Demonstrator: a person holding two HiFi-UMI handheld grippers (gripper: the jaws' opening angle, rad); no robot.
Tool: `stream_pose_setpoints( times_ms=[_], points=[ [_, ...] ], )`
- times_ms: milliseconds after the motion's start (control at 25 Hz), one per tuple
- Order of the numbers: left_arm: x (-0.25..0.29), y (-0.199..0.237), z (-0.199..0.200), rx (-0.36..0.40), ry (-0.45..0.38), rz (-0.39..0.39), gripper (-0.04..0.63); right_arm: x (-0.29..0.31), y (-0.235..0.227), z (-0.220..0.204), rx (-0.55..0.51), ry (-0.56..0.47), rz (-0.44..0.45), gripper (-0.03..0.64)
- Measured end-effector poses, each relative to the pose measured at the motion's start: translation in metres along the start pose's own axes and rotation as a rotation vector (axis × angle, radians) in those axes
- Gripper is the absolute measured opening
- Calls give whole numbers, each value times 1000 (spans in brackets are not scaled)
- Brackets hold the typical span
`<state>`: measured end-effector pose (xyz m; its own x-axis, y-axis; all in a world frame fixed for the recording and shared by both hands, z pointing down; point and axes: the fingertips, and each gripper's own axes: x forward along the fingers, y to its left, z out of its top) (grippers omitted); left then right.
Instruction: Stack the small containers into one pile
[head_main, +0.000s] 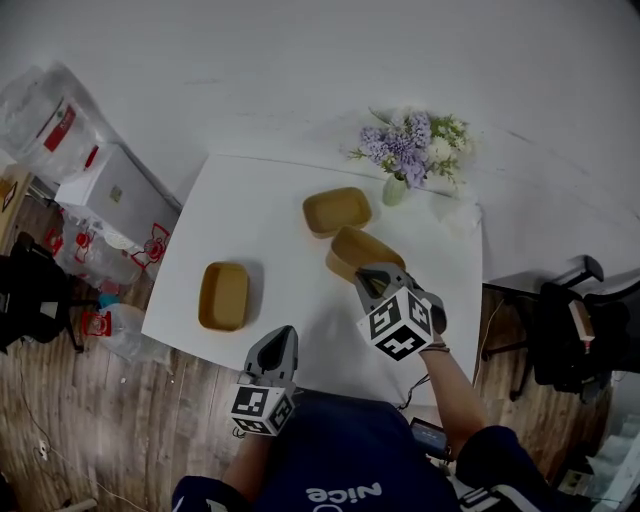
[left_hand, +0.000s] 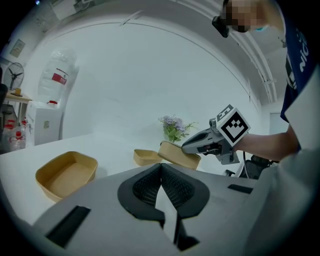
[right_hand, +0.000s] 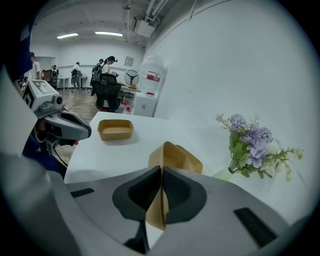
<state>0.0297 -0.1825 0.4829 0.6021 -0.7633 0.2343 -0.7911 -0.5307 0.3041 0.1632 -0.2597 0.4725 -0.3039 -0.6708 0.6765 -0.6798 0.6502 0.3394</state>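
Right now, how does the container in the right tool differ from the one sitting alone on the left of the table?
The held container is tilted, its wall pinched in the right tool; the left container lies flat on the table, untouched. The held container is close to a third container; the left container stands apart. Both are tan, rounded-rectangular and empty.

Your navy top (head_main: 335, 458), white lettering; your grey left gripper (head_main: 284, 332) and right gripper (head_main: 366, 276), black-and-white marker cubes (head_main: 400, 323), black ribbed pads (left_hand: 175, 187).
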Motion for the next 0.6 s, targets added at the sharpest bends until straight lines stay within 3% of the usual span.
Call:
stream_pose_setpoints(
  times_ms=[240, 600],
  points=[
    [-5, 8, -6, -13, 23, 16, 18, 13, -14, 11, -199, 26, -2, 54],
    [0, 25, 0, 20, 44, 45, 18, 32, -46, 38, -398, -88, -38, 54]
  ],
)
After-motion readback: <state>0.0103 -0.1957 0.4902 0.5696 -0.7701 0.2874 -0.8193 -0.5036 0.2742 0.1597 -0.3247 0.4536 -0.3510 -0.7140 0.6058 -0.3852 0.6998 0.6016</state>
